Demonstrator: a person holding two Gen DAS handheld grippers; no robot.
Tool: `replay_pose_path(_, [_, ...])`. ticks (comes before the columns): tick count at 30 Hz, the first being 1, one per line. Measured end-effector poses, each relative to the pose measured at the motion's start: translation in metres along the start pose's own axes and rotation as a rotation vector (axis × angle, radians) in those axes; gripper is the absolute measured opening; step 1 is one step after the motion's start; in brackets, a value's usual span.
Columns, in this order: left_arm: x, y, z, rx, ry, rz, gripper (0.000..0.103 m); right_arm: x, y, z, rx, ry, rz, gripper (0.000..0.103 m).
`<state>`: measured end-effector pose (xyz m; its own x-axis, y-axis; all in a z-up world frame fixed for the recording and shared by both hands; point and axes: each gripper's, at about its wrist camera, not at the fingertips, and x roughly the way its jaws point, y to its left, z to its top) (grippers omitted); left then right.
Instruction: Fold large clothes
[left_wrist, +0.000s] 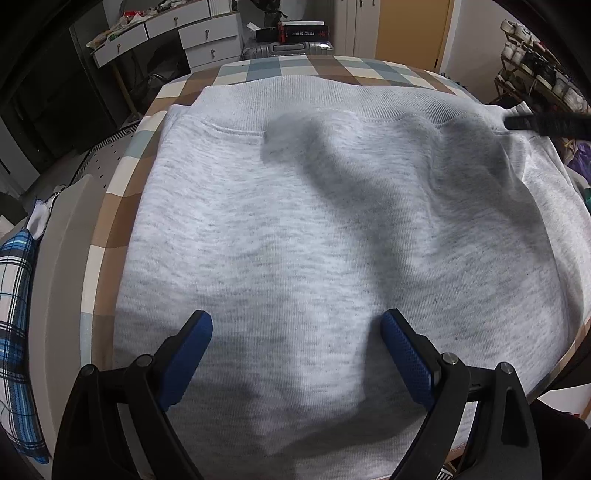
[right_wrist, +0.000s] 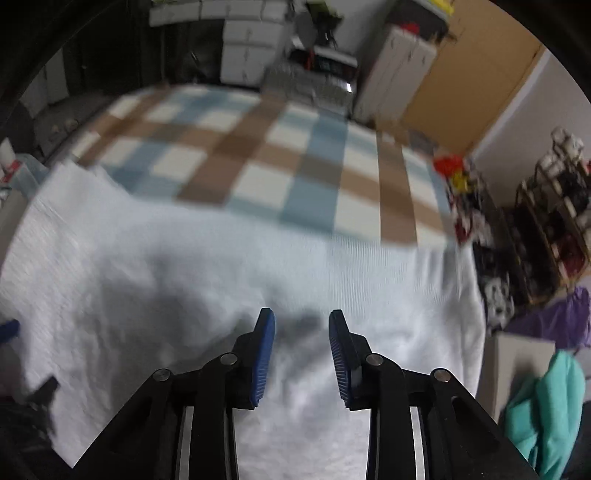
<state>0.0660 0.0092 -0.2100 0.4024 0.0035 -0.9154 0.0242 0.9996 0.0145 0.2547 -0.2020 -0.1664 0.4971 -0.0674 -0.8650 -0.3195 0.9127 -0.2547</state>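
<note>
A large light grey sweatshirt (left_wrist: 288, 221) lies spread over a checked blanket, its ribbed hem at the far side. My left gripper (left_wrist: 297, 321) hovers over the near part of the garment, jaws wide apart, nothing between the blue pads. In the right wrist view the same grey sweatshirt (right_wrist: 221, 280) fills the lower half, blurred. My right gripper (right_wrist: 302, 319) stands over it with its jaws partly apart, and no cloth is pinched between them. A black piece of the right gripper (left_wrist: 546, 123) shows at the garment's far right corner in the left wrist view.
The checked blanket (right_wrist: 258, 158) in brown, blue and cream covers the bed beyond the sweatshirt. White drawers (left_wrist: 207, 37) and a silver suitcase (left_wrist: 291, 50) stand behind. A shoe rack (right_wrist: 554, 206) and a teal cloth (right_wrist: 546, 406) are at the right. A blue plaid cloth (left_wrist: 14, 295) lies left.
</note>
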Motion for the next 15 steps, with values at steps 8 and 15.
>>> replay_pose_path(8, [-0.001,0.000,-0.001,0.007,-0.003,0.003,0.091,0.057,0.021,-0.003,-0.017,0.133,0.003,0.036])
replay_pose_path(15, [-0.004,0.003,-0.001,0.032,0.027,0.003,0.091,0.020,0.030,0.037,0.093,0.079,0.352,0.018])
